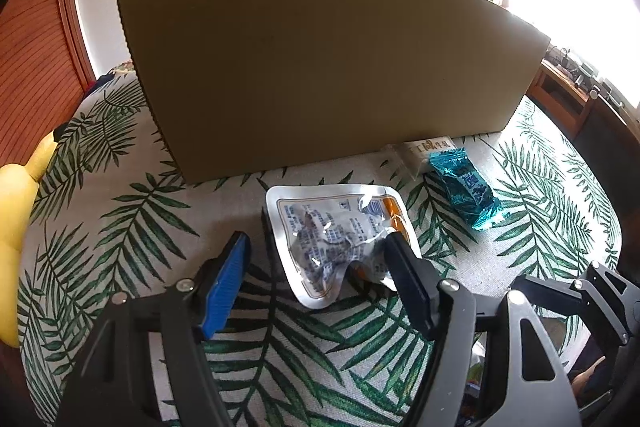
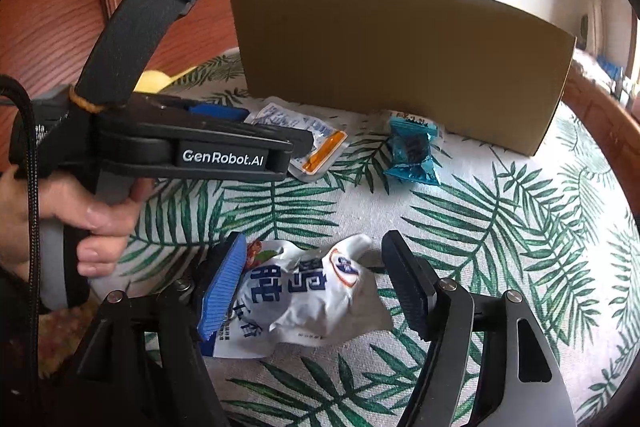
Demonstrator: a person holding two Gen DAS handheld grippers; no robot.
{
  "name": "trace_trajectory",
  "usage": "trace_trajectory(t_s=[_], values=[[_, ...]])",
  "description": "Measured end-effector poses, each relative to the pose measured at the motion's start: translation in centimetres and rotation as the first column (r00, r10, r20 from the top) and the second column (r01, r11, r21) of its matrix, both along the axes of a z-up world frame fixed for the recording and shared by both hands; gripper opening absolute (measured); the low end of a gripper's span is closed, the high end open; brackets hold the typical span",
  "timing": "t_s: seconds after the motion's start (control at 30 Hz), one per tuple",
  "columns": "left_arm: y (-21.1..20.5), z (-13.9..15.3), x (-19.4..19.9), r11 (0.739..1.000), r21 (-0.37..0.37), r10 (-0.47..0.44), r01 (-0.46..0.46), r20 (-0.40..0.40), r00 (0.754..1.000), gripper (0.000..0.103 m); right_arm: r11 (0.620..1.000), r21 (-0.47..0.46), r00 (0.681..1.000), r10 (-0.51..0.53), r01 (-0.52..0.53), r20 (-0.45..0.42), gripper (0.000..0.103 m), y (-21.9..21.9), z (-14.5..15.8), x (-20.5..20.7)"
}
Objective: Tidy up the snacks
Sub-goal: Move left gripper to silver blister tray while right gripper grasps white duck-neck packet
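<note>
Surface: one desk (image 2: 500,247) under a white cloth printed with green palm leaves.
Box: one brown cardboard box (image 1: 320,67) standing upright toward the desk's far edge.
Snack packets: four. One silver-and-clear vacuum pouch (image 1: 340,239), one crinkled teal foil packet (image 1: 464,187), one small white packet (image 1: 428,147) touching the box's base, one white bag with blue characters (image 2: 304,299).
Left gripper (image 1: 316,255): fingers apart, straddling the vacuum pouch, the right finger overlapping its edge.
Right gripper (image 2: 312,275): fingers apart around the white bag; blue pad touches it.
Hand (image 2: 80,215): one, holding the left gripper's handle.
</note>
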State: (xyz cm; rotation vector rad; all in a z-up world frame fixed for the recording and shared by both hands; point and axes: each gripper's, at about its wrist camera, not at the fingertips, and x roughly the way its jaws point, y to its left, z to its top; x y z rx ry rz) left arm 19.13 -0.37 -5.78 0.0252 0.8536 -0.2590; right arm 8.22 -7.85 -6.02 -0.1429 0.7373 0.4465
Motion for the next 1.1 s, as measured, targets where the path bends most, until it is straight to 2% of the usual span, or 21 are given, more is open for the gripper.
trace_trajectory(t_s=[0.13,0.4,0.67,0.8,1.0,1.07,1.1], values=[[0.1,-0.1,-0.3,1.0,-0.002,0.003,-0.003,0.006,1.0,0.07,0.998,0.067,1.0,0.004,-0.003,-0.02,0.071,-1.1,0.6,0.1],[0.1,-0.1,-0.3,1.0,-0.003,0.004,-0.004,0.01,1.0,0.07,0.993,0.121,1.0,-0.01,0.01,-0.001,0.071,-3.5,2.4,-1.6],[0.1,-0.1,-0.3,1.0,-0.003,0.004,-0.004,0.009,1.0,0.07,0.997,0.071,0.999,0.009,-0.006,-0.035,0.072,-2.2,0.2,-1.6],[0.1,-0.1,-0.3,1.0,-0.003,0.004,-0.004,0.009,1.0,0.07,0.999,-0.032,0.999,0.028,-0.027,0.027,0.073,-0.8,-0.2,-2.3],[0.1,-0.1,-0.3,1.0,-0.003,0.004,-0.004,0.009,1.0,0.07,0.999,-0.004,0.999,0.048,-0.047,0.018,0.058,-1.0,-0.1,-1.9],[0.1,-0.1,-0.3,1.0,-0.004,0.004,-0.004,0.009,1.0,0.07,0.999,0.0,0.999,0.046,-0.046,0.02,0.033,-1.1,0.1,-1.8],[0.1,-0.1,-0.3,1.0,-0.003,0.004,-0.004,0.009,1.0,0.07,0.999,0.013,0.999,0.042,-0.042,0.016,0.027,-1.3,0.2,-1.7]])
